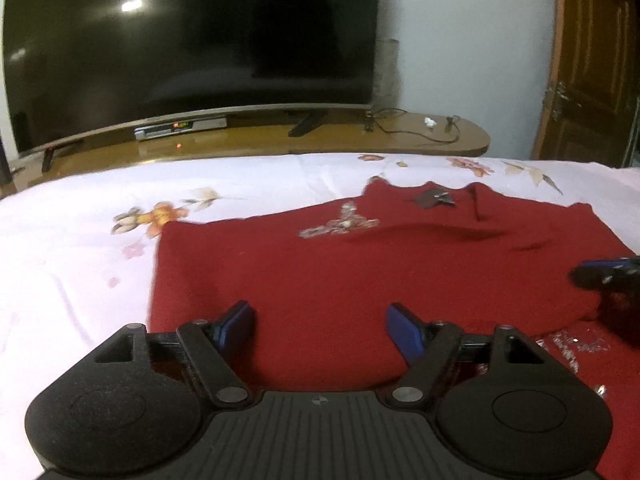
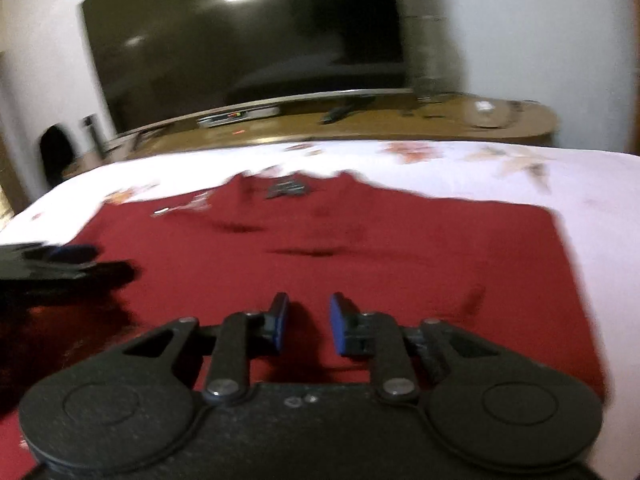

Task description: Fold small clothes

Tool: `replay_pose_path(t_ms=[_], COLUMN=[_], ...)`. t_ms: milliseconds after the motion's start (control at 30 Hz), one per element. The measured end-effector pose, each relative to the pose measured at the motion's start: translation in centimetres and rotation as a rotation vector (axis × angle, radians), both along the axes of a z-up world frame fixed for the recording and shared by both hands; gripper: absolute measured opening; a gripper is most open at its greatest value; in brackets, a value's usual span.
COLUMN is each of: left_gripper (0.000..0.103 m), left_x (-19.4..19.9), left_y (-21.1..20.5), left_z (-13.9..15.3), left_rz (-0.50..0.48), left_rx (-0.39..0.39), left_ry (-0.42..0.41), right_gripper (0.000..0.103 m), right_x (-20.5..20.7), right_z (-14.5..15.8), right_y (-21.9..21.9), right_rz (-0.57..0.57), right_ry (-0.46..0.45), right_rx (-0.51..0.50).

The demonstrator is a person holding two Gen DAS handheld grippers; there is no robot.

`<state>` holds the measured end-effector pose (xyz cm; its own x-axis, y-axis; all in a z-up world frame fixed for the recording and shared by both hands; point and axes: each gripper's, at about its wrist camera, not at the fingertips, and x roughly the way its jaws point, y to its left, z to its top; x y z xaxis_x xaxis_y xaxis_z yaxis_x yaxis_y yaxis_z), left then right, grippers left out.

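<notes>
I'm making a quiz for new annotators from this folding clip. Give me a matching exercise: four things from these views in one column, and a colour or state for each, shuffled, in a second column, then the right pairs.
Things:
1. garment
2. television
3. bedsheet
4. left claw

Descriptions:
A. white with a flower print
B. dark red, spread flat
C. fingers wide apart, holding nothing
D. switched off, screen dark

Pairs: 1-B, 2-D, 3-A, 4-C
</notes>
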<state>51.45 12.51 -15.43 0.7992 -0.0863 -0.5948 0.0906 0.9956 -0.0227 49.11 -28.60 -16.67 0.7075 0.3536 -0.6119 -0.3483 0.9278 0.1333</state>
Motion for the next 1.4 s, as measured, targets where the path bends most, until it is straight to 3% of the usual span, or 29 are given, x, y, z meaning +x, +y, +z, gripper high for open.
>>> replay_pose_path(t_ms=[67, 200, 233, 267, 333, 433, 500, 667, 833, 933, 1000, 1067, 1200, 1233, 1267, 1333, 1400], left_gripper=[0.074, 0.074, 0.074, 0.074, 0.074, 0.074, 0.075, 0.075, 0.075, 0.077, 0.077, 0.077, 0.078, 0.084, 0.098, 0.100, 0.100], left_x=[-0.3, -0.3, -0.6, -1.2, -2.3, -2.2, -1.9, -2.4, -3.6, -3.4, -3.5, -3.8, -5.6, -5.9, -6.4, -7.7, -8.9], left_y=[1.0, 1.2, 1.1, 1.0, 1.4, 2.1, 2.2, 2.3, 2.5, 2.3, 2.2, 2.3, 2.6, 2.4, 1.9, 1.2, 0.9], left_z=[-0.1, 0.1, 0.4, 0.9, 1.5, 0.5, -0.1, 0.5, 0.1, -0.1, -0.2, 0.1, 0.5, 0.2, -0.2, -0.4, -0.1], left_rz=[0.017, 0.015, 0.015, 0.015, 0.015, 0.032, 0.029, 0.037, 0.039, 0.037, 0.032, 0.028, 0.017, 0.005, -0.019, -0.017, -0.021], left_rx=[-0.004, -0.007, 0.001, 0.007, 0.009, 0.016, 0.009, 0.006, -0.022, -0.005, -0.003, -0.001, 0.001, 0.025, 0.065, 0.120, 0.130], left_ry=[-0.001, 0.002, -0.008, -0.027, -0.052, -0.001, 0.015, 0.005, 0.002, 0.006, 0.008, 0.009, 0.012, 0.028, 0.051, 0.043, 0.052], right_gripper=[0.010, 0.009, 0.010, 0.019, 0.027, 0.024, 0.022, 0.023, 0.026, 0.024, 0.025, 0.025, 0.028, 0.034, 0.045, 0.052, 0.049], right_x=[0.1, 0.3, 0.4, 0.4, -0.5, -1.5, -0.3, -0.4, -2.3, -2.3, -1.3, -1.4, -2.9, -3.7, -4.2, -4.6, -5.7], right_z=[0.1, 0.1, 0.2, 0.7, 1.8, 2.3, 0.2, 0.1, 2.2, 2.1, 0.9, 0.3, 2.2, 2.7, 2.8, 2.2, 2.0], right_y=[-2.3, -5.1, -4.9, -4.9, -5.0, -5.3, -5.1, -5.9, -5.9, -3.5, -2.8, -2.3, -3.3, -3.8, -4.3, -5.1, -6.1], right_rz=[-0.076, -0.118, -0.113, -0.116, -0.130, -0.115, -0.137, -0.151, -0.144, -0.098, -0.109, -0.103, -0.117, -0.120, -0.133, -0.169, -0.203], right_ry=[0.006, 0.035, 0.037, 0.036, -0.011, -0.034, 0.067, 0.050, 0.004, 0.008, 0.065, 0.044, 0.037, 0.016, 0.019, 0.075, 0.112], right_rx=[0.005, 0.048, 0.038, 0.038, 0.056, 0.045, -0.032, 0.021, 0.091, 0.024, 0.025, 0.000, 0.044, 0.050, 0.045, 0.029, 0.043])
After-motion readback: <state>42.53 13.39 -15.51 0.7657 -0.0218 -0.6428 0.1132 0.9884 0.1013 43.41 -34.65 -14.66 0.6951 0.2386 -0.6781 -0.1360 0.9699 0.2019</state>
